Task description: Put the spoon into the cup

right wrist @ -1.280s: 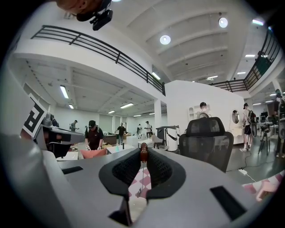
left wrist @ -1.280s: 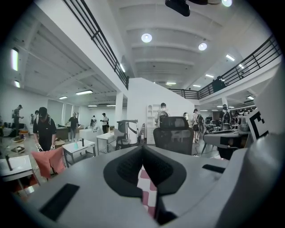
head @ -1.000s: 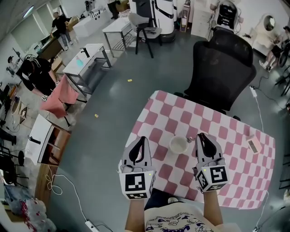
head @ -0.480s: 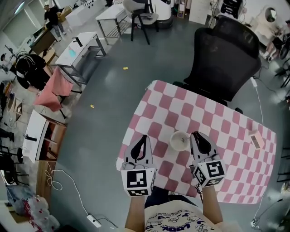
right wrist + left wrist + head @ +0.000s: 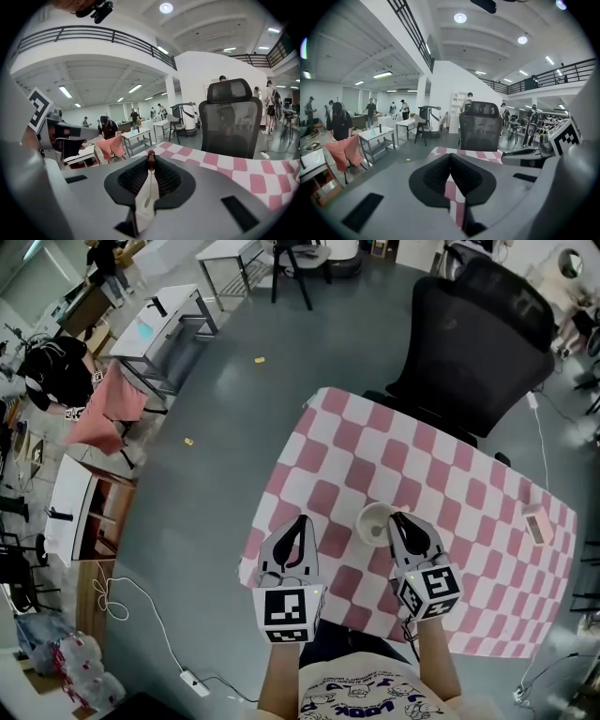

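Note:
A white cup (image 5: 374, 522) stands on the pink-and-white checked table (image 5: 450, 493) near its front edge. My right gripper (image 5: 398, 517) hovers just right of the cup, its tips by the rim. In the right gripper view this gripper (image 5: 151, 157) is shut on a thin metal spoon (image 5: 150, 180), whose brown end pokes out past the jaw tips. My left gripper (image 5: 300, 521) is left of the cup, over the table's front left part. In its own view the left gripper (image 5: 450, 157) has its pads together with nothing between them.
A black mesh office chair (image 5: 478, 324) stands behind the table's far side. A small pale box (image 5: 535, 522) lies near the table's right edge. Grey floor, small tables (image 5: 155, 334) and a pink cloth (image 5: 98, 409) are off to the left.
Both grippers have come down toward the table. The right one, still holding the spoon, now sits closer to the cup's rim.

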`<act>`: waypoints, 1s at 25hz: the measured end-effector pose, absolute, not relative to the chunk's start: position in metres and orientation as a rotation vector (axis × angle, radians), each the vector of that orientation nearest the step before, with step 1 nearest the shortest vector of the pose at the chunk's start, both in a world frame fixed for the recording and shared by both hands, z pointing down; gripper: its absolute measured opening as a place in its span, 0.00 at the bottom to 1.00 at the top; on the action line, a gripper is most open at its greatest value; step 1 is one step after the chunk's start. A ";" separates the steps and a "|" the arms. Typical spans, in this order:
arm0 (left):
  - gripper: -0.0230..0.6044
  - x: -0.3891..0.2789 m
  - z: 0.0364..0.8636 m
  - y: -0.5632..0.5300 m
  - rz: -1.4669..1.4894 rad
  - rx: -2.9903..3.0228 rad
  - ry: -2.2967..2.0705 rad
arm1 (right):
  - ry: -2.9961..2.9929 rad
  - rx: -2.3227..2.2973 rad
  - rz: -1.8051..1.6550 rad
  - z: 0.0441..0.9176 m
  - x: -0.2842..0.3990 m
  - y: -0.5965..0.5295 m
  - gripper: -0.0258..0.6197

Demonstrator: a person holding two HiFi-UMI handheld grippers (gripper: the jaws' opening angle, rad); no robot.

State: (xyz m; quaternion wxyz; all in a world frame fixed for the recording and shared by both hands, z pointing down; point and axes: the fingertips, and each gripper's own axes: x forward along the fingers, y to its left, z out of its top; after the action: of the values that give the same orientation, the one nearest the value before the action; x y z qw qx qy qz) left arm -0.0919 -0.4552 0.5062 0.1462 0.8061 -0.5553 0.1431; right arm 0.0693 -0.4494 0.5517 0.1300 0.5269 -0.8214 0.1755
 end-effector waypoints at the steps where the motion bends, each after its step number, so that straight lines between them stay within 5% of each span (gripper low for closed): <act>1: 0.06 -0.092 0.510 -0.455 0.417 2.316 -1.594 | -2.385 1.519 0.520 0.557 0.068 -0.449 0.12; 25: 0.06 -0.082 0.547 -0.464 0.472 2.302 -1.520 | -2.313 1.451 0.500 0.613 0.075 -0.458 0.13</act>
State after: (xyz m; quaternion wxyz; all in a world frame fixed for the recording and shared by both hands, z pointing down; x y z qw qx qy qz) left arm -0.0818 -0.4639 0.5471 0.1705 0.8105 -0.5352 0.1662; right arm 0.0753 -0.4577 0.6132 0.1821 0.5139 -0.8194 0.1771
